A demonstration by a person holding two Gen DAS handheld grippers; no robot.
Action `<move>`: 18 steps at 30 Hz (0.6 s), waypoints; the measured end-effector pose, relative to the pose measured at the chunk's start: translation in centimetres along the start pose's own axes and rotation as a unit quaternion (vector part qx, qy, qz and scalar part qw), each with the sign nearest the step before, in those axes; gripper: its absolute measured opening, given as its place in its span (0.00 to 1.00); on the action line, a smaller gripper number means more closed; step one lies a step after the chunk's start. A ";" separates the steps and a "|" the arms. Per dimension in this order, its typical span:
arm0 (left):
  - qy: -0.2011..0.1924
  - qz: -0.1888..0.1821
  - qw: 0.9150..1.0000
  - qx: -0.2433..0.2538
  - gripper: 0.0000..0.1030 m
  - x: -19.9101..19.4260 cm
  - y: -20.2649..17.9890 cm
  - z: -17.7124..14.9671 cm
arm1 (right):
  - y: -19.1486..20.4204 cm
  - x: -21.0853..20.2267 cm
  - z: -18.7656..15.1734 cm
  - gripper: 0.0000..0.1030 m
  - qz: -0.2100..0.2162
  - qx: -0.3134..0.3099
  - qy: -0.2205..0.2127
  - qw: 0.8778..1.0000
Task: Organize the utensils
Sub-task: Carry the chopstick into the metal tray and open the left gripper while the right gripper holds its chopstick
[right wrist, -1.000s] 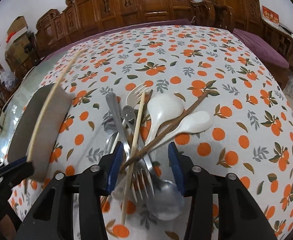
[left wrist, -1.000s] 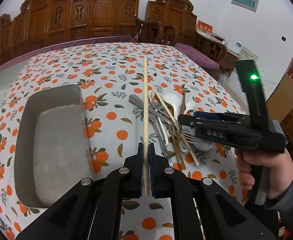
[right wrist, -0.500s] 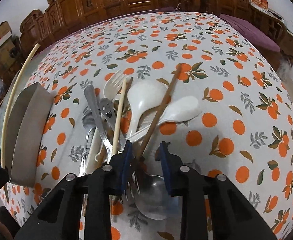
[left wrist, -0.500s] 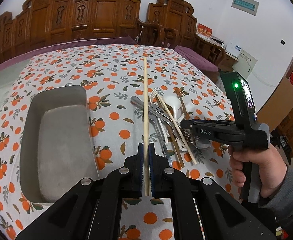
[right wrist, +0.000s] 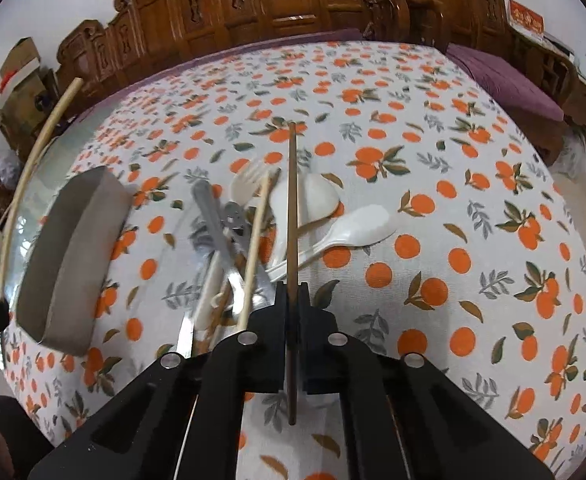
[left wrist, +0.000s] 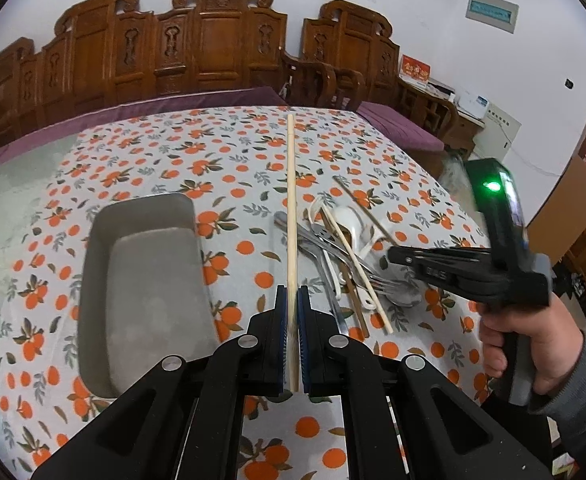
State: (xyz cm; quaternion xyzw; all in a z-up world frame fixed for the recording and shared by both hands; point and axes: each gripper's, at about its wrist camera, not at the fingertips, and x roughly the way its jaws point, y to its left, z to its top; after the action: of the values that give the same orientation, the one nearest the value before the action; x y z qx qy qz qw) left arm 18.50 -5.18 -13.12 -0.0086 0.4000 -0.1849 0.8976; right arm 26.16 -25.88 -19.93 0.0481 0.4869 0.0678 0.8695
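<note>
**Right claw closes on the dark chopstick**

Since the earlier frame the right claw has just been closing and now pinches a dark brown chopstick, lifted clear of the utensil pile on the worktop. The left claw grips a pale chopstick beside the grey tray.

The utensil heap crowds the surface beside the tray; right of the heap lies bare cloth.
</note>
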 end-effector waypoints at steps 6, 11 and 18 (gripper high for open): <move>0.004 0.016 1.000 -0.015 0.04 -0.6 2.1 0.3 | 2.1 -3.6 -0.3 0.06 0.026 -0.035 -0.029 0.999; 0.012 0.033 0.999 -0.028 0.04 -0.8 3.9 0.4 | 4.4 -5.2 -0.2 0.06 0.050 -0.059 -0.042 0.996; 0.033 0.065 0.996 -0.054 0.04 -0.1 7.0 -0.3 | 8.0 -6.0 -0.6 0.06 0.089 -0.085 -0.047 0.991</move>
State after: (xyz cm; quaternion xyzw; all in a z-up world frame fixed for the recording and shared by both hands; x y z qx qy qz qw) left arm 20.47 1.43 -14.36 -0.0246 0.4387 -0.1047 0.8922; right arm 21.95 -19.00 -14.00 0.0204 0.4319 0.1836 0.8828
